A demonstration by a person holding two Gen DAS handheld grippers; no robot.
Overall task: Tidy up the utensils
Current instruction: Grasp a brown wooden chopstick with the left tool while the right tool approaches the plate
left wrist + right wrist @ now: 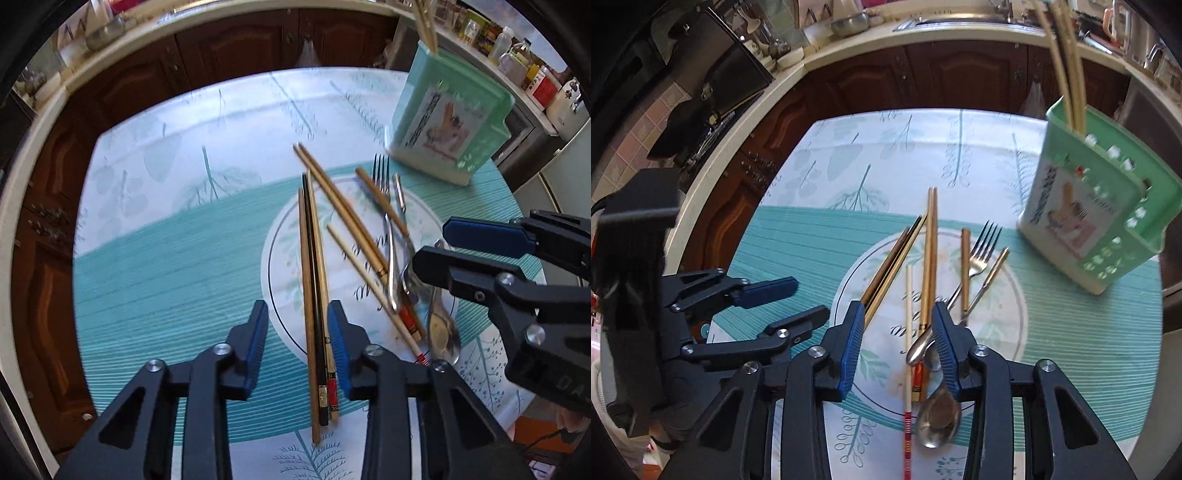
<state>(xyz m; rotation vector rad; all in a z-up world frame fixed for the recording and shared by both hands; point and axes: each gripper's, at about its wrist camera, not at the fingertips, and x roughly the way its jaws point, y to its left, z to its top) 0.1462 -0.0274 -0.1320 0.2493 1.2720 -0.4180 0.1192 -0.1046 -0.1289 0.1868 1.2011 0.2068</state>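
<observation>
Three chopsticks (314,277), brown, black and pale, lie side by side on the teal placemat (166,277). My left gripper (297,325) straddles them with its jaws apart; the bundle lies close to the right pad and a gap shows on the left. More wooden chopsticks (931,240), a fork (984,243) and a spoon (938,417) lie in a loose pile. Over that pile my right gripper (897,325) stands open, pinching nothing. The green utensil holder (450,118) (1097,210) stands at the back right with chopsticks (1067,74) upright in it.
The two grippers hang close together: the right gripper (432,243) shows beside the left one, and the left gripper (812,299) beside the right. Dark wooden cabinets (240,48) run behind the table. Bottles (517,55) crowd the counter at the back right.
</observation>
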